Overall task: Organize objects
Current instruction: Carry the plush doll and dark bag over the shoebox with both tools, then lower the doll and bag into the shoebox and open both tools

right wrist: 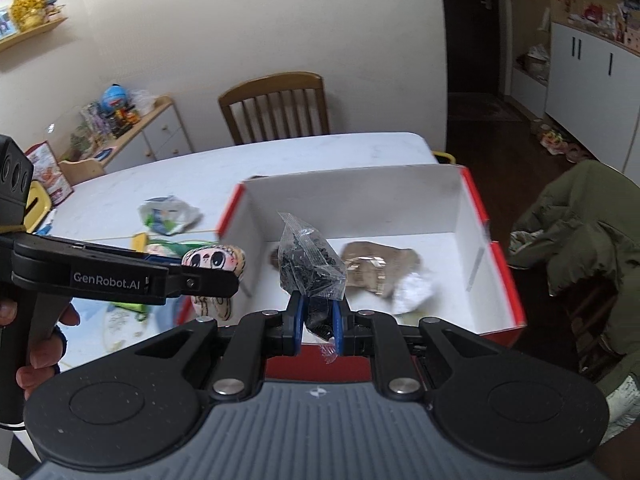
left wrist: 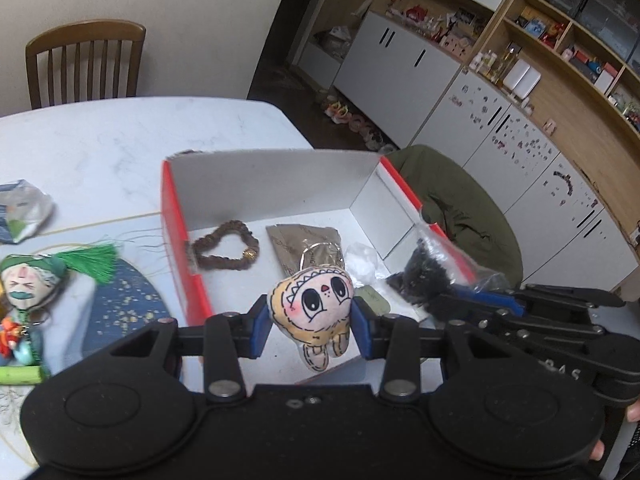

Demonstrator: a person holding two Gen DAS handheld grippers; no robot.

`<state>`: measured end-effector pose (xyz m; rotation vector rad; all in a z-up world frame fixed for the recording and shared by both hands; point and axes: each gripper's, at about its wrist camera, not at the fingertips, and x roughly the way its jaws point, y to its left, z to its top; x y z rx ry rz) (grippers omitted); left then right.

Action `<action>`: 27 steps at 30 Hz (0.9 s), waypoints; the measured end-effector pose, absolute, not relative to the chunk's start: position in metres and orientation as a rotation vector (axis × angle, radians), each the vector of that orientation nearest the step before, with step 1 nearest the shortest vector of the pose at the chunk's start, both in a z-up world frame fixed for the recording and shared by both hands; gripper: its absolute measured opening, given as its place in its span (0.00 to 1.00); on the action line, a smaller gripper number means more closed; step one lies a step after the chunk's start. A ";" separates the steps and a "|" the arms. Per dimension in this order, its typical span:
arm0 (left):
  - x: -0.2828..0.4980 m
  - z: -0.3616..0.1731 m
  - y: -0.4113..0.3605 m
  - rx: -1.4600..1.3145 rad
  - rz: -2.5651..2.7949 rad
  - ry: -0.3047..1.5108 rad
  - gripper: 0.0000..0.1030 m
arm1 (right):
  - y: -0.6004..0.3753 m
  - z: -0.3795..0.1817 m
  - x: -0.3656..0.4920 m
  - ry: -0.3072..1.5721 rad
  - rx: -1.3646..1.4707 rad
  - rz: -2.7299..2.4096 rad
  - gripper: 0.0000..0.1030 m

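My left gripper [left wrist: 313, 326] is shut on a small plush doll [left wrist: 316, 312] with a yellow hood and big eyes, held above the near edge of a red-and-white cardboard box [left wrist: 175, 208]. My right gripper [right wrist: 316, 322] is shut on a clear plastic packet of black bits [right wrist: 310, 262], also over the box's [right wrist: 476, 204] near edge. The left gripper [right wrist: 224, 276] with the doll [right wrist: 214, 258] shows at the left in the right wrist view. Inside the box lie a brown bead bracelet [left wrist: 226, 246], a brown foil pouch [left wrist: 308, 242] and a crumpled white wrapper [left wrist: 362, 260].
On the white table [left wrist: 100, 148], left of the box, lie a green-tasselled figure doll [left wrist: 28, 284], a round dark-blue mat [left wrist: 120, 308] and a crumpled plastic bag [left wrist: 24, 210]. A wooden chair [right wrist: 276, 106] stands at the far side. An olive jacket [right wrist: 580, 232] hangs over a chair on the right.
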<state>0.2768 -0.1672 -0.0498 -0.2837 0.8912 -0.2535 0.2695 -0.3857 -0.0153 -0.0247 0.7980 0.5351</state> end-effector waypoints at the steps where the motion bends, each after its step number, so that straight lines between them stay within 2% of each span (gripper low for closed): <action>1: 0.281 -0.053 -0.171 -0.280 -0.248 0.901 0.39 | -0.390 -0.018 0.274 0.804 -0.026 0.528 0.14; 13: 0.330 -0.081 -0.198 -0.203 -0.175 0.985 0.39 | -0.413 -0.045 0.337 0.860 -0.041 0.413 0.14; 27: 0.381 -0.100 -0.198 -0.204 -0.074 1.054 0.39 | -0.383 -0.075 0.402 0.940 -0.120 0.390 0.14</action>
